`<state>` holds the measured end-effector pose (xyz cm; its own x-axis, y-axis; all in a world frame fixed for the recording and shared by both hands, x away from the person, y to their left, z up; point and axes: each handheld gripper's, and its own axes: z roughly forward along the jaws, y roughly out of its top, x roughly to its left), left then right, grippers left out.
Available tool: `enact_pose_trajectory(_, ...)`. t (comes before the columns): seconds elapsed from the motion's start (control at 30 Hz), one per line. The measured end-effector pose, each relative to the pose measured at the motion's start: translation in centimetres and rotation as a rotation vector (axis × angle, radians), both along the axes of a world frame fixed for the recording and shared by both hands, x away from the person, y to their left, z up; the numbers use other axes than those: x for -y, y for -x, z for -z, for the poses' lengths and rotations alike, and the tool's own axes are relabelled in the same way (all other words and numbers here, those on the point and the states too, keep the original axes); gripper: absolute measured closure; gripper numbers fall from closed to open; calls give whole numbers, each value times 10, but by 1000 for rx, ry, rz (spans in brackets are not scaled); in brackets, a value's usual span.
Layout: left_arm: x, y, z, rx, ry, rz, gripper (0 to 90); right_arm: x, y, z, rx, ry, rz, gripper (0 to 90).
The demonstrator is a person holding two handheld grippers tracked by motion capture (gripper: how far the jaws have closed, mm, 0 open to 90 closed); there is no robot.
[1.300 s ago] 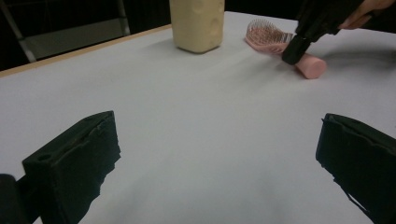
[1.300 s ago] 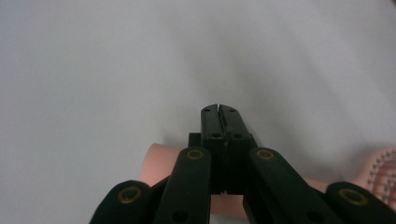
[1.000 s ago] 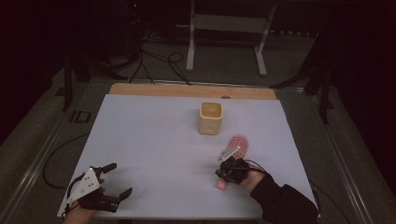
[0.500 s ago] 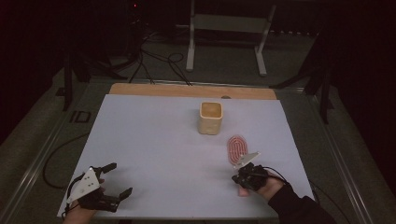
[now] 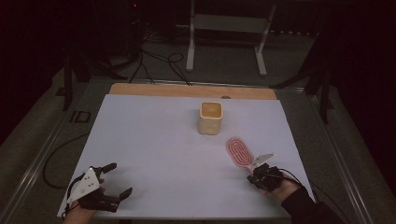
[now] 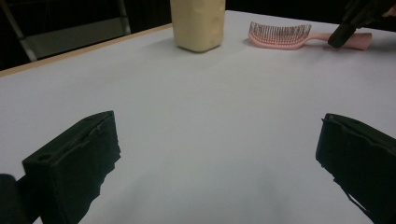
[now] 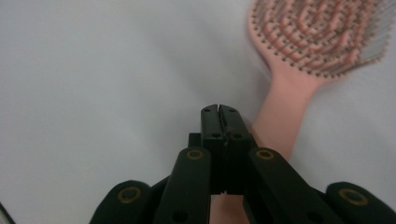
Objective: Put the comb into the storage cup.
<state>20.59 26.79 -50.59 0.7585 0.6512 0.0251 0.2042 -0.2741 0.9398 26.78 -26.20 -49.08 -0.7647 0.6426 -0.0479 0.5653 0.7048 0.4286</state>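
A pink hairbrush (image 5: 238, 151) (image 6: 280, 35) (image 7: 322, 32) lies bristles up on the white table (image 5: 154, 140), its handle pointing toward the near right. My right gripper (image 5: 253, 172) (image 7: 219, 112) hovers over that handle with its jaws shut together and nothing between them; the handle runs beneath and beside them. In the left gripper view the right gripper (image 6: 340, 35) touches down on the handle. My left gripper (image 5: 119, 179) (image 6: 219, 158) rests open at the near left corner, jaws wide apart over bare table.
A cream square cup (image 5: 210, 117) (image 6: 198, 23) stands upright past the middle of the table, just beyond the brush. A wooden strip (image 5: 187, 90) edges the far side. Cables and a metal stand (image 5: 224, 28) lie on the dark floor beyond.
My right gripper has moved right and toward the near edge. The brush's handle end has swung right along with it. The left gripper has stayed still.
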Motion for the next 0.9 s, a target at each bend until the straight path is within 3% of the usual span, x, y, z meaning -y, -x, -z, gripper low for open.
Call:
enact_pose_trajectory(0.47, 0, 0, 0, 3, -3, 0, 0, 25, -5, -1, 16, 29, 75, 900)
enact_pose_trajectory(0.9, 0, 0, 0, 2, -1, 1, 0, 23, -1, -39, 96, 8, 51, 900)
